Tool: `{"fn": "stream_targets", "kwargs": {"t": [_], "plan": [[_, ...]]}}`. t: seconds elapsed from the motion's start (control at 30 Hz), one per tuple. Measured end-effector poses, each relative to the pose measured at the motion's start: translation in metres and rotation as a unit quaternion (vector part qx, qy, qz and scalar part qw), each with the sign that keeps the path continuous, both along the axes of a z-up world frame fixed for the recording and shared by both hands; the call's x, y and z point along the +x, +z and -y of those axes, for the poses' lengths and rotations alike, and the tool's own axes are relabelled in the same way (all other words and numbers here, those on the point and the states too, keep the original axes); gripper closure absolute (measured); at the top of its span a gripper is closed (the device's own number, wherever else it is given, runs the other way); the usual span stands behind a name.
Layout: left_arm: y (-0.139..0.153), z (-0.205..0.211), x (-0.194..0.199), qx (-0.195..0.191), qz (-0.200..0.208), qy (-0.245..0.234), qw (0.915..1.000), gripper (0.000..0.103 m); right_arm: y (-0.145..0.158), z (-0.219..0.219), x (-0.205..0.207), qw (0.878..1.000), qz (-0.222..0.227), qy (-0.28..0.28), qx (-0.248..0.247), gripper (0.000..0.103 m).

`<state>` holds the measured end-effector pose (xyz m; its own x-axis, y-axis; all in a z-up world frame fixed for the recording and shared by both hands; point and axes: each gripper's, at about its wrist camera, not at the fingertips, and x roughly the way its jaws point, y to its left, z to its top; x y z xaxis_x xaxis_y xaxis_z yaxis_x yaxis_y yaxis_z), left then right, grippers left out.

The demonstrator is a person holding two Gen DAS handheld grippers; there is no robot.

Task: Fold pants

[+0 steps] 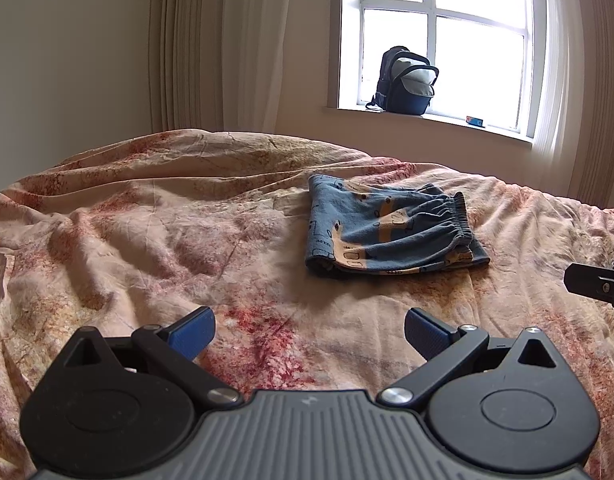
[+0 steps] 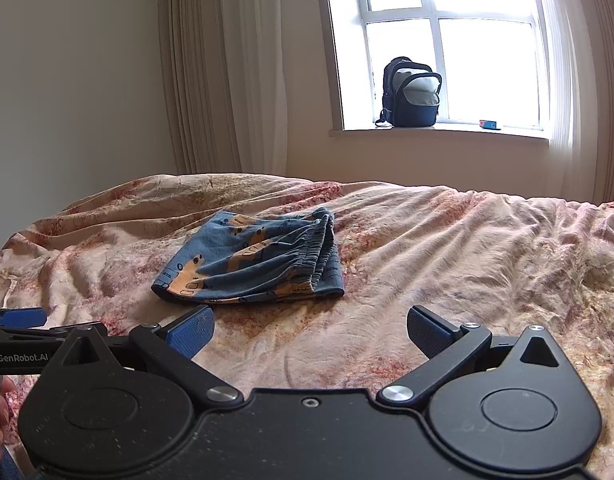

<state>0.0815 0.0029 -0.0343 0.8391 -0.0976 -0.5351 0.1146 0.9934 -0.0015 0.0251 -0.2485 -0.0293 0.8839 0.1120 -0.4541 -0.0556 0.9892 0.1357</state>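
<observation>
The blue pants with an orange print (image 1: 391,230) lie folded in a compact bundle on the bed, elastic waistband on the right side. They also show in the right wrist view (image 2: 253,260). My left gripper (image 1: 309,334) is open and empty, held above the bedspread short of the pants. My right gripper (image 2: 310,334) is open and empty, also short of the pants and to their right. The right gripper's tip shows at the right edge of the left wrist view (image 1: 599,284). The left gripper shows at the left edge of the right wrist view (image 2: 21,318).
A wrinkled pink and beige floral bedspread (image 1: 167,240) covers the bed. A dark backpack (image 1: 407,82) and a small blue box (image 1: 475,121) stand on the windowsill beyond the bed. Beige curtains (image 1: 211,48) hang at the left of the window.
</observation>
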Motion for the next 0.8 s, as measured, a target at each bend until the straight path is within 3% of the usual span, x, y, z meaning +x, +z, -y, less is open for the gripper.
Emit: {"fn": "stream_targets", "kwargs": {"t": [0.8], "plan": [[0.0007,0.0003,-0.0009,0.002,0.004,-0.001,1.0,0.0,0.0008,0.001,-0.0005,1.0,-0.001,-0.001,0.001,0.001]]}}
